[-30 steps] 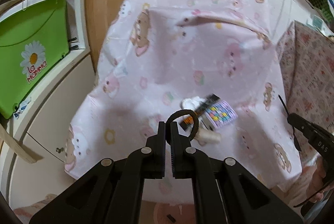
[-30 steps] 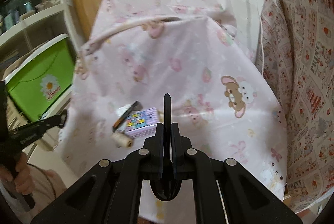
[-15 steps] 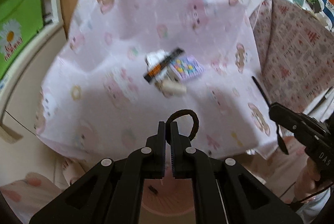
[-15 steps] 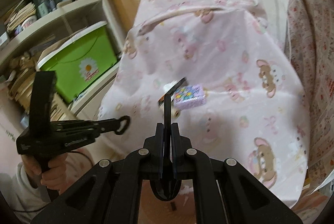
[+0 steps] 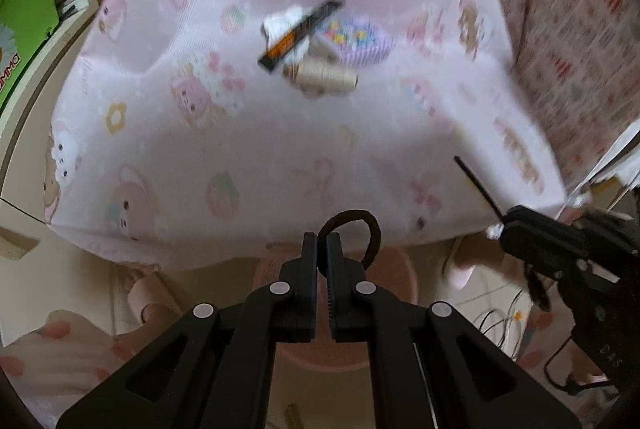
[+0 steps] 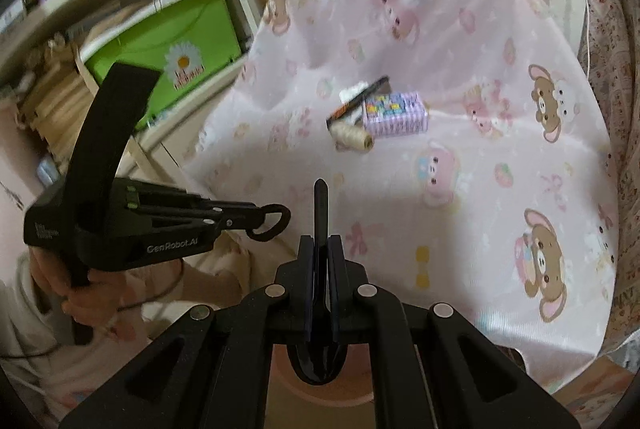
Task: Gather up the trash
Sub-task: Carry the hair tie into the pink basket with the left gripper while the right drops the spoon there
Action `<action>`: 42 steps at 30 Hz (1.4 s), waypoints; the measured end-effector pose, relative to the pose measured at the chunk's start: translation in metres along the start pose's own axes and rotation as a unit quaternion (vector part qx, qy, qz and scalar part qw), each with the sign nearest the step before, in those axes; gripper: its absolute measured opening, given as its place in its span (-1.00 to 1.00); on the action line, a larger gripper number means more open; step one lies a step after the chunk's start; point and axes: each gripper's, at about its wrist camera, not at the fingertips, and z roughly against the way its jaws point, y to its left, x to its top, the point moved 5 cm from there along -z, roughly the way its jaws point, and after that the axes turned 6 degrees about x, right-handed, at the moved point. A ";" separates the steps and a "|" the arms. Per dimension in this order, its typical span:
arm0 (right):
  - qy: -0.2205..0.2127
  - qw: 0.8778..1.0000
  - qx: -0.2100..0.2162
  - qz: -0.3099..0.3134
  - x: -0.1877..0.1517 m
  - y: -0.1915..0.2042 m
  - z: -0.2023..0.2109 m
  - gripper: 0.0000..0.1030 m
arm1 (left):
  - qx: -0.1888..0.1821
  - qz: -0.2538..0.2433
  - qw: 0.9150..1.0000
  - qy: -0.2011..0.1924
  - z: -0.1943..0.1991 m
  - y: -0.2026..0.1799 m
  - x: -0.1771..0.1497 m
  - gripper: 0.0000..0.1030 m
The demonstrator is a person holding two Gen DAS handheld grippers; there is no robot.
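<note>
Fingers on the left gripper (image 5: 322, 243) pinch a hair tie (image 5: 356, 229); the right gripper (image 6: 321, 243) clamps a black spoon (image 6: 321, 205) (both above a pink bin (image 5: 394, 269)). Four scraps (image 6: 378, 115) remain on the bed (image 6: 460, 189).

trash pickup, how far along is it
Two pieces are in hand: the left claw is shut on a dark hair tie, the right claw on a black spoon, both over a pink bin. Left on the cloth: purple box, thread spool, black strip, white wad.
</note>
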 end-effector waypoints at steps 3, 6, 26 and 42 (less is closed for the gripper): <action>0.025 1.000 -0.010 0.008 -0.010 0.000 -0.009 -0.85 | -0.001 -0.001 1.000 0.019 -0.009 -0.001 -0.005 -0.92; 0.044 0.999 -0.010 0.018 -0.019 0.003 -0.017 -0.85 | 0.010 -0.009 1.000 0.021 -0.012 -0.003 -0.008 -0.92; 0.211 0.976 -0.053 -0.001 -0.085 -0.009 -0.104 -0.85 | 0.023 -0.014 0.991 0.130 -0.075 -0.008 -0.034 -0.91; 0.256 0.961 -0.099 -0.022 -0.114 -0.029 -0.149 -0.85 | 0.062 -0.032 0.980 0.184 -0.116 -0.017 -0.057 -0.90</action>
